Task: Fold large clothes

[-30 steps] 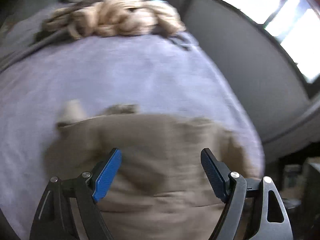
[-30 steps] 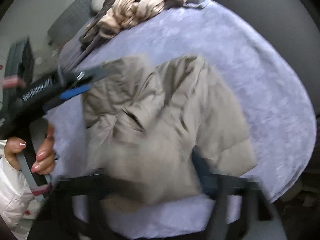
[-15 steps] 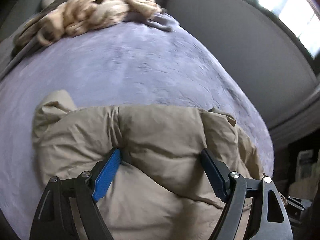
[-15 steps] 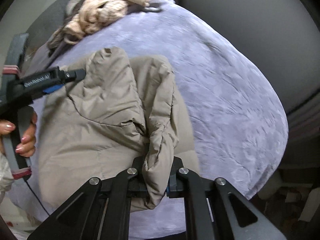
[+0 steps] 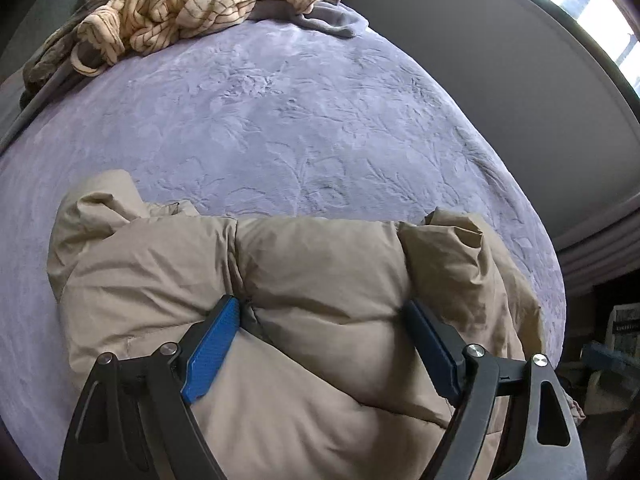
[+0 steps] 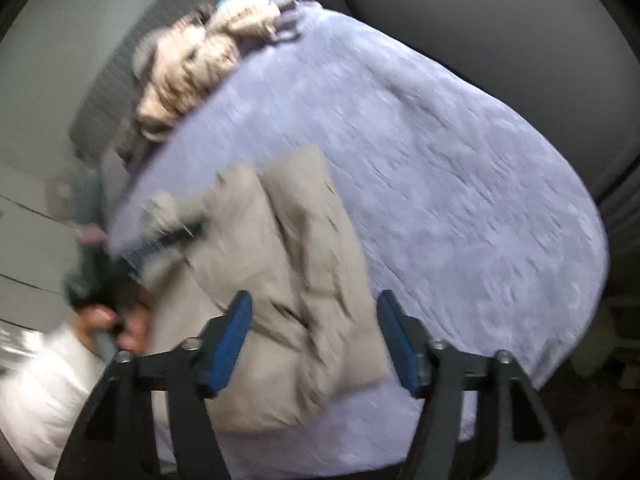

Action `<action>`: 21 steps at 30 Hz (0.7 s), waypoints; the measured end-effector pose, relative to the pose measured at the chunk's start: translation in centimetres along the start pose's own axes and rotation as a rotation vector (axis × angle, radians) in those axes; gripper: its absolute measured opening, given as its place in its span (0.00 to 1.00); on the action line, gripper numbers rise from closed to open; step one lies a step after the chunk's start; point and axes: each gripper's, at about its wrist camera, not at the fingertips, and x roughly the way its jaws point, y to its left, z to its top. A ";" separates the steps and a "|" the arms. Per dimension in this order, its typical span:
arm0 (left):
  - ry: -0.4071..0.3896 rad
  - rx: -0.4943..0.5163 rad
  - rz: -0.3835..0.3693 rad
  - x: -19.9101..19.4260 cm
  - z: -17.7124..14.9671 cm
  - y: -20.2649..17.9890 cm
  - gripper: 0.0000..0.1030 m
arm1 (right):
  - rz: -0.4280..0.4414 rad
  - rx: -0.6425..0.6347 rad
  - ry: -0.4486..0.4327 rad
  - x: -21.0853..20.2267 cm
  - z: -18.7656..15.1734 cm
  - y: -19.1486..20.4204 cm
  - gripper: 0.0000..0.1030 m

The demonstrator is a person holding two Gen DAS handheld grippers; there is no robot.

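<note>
A beige padded jacket (image 5: pixel 304 288) lies bunched and partly folded on a lavender bedspread (image 5: pixel 304 120). My left gripper (image 5: pixel 324 332) is open, its blue pads (image 5: pixel 212 352) pressed down on either side of a puffy fold of the jacket. In the right wrist view, which is blurred, the jacket (image 6: pixel 280 280) lies at the near left of the bedspread (image 6: pixel 460 220). My right gripper (image 6: pixel 316 332) is open and empty just above the jacket's near end. The left gripper (image 6: pixel 168 236) shows as a blur at the jacket's left edge.
A heap of striped cream clothes (image 5: pixel 192 4) lies at the far end of the bed, also in the right wrist view (image 6: pixel 192 64). A grey wall (image 5: pixel 500 60) runs along the bed's right side. Clutter (image 5: pixel 616 344) stands off the bed's right edge.
My right gripper has let go of the jacket fold it held half a second ago and opened, drawing back. The left gripper stays open, pressed on the jacket.
</note>
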 end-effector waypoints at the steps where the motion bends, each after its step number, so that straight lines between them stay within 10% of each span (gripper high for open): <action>1: 0.000 -0.002 0.005 0.0 0.0 0.0 0.83 | 0.021 0.010 0.003 0.2 0.7 0.1 0.67; 8: -0.034 -0.066 0.035 -3.3 -0.6 0.9 0.83 | -0.010 0.091 0.111 7.0 5.4 -1.0 0.66; 11: -0.078 -0.128 0.053 -6.0 -2.0 3.1 0.83 | 0.015 0.128 0.190 9.5 5.9 -2.2 0.11; 17: -0.053 -0.261 0.127 -8.1 -6.4 7.9 0.83 | -0.071 0.050 0.297 13.0 4.2 -2.6 0.11; 21: -0.042 -0.354 0.119 -8.8 -8.8 10.2 0.83 | -0.028 0.028 0.196 9.7 5.2 -1.8 0.17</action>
